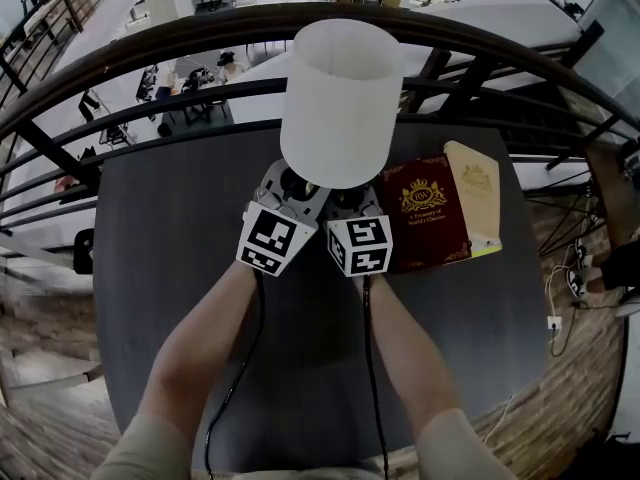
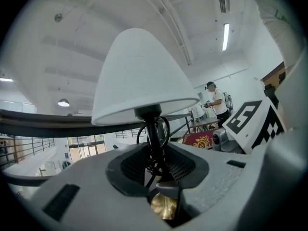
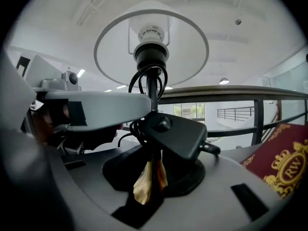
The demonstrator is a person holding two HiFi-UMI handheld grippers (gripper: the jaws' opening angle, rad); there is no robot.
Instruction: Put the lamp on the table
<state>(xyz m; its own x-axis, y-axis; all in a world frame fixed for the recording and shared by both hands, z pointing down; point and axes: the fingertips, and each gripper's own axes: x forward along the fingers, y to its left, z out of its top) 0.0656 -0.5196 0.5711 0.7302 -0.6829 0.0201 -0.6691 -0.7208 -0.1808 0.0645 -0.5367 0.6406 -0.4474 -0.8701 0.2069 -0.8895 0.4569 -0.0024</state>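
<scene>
I have the lamp up between both claws, over the far middle of the dark round tabletop. Its white shade stands upright above the two marker cubes and hides the lamp's lower end from my head view, so I cannot tell whether the foot touches the tabletop.

In the left gripper view, the left claw is closed around the bottom of the lamp. The black stem rises straight out from between its dark pads, and a brass part shows low in the gap. A black cord is looped round the stem just under the shade.

The right claw grips the same lamp from the other side, and the brass part is pinched between its jaws. A black inline switch lies across the top of the right claw, beside the stem.

From above, the left claw and right claw sit side by side, almost touching, under the shade's near edge.

A red book lies flat just right of the lamp, with a cream booklet against its right side. A dark railing curves past the far edge of the tabletop.
</scene>
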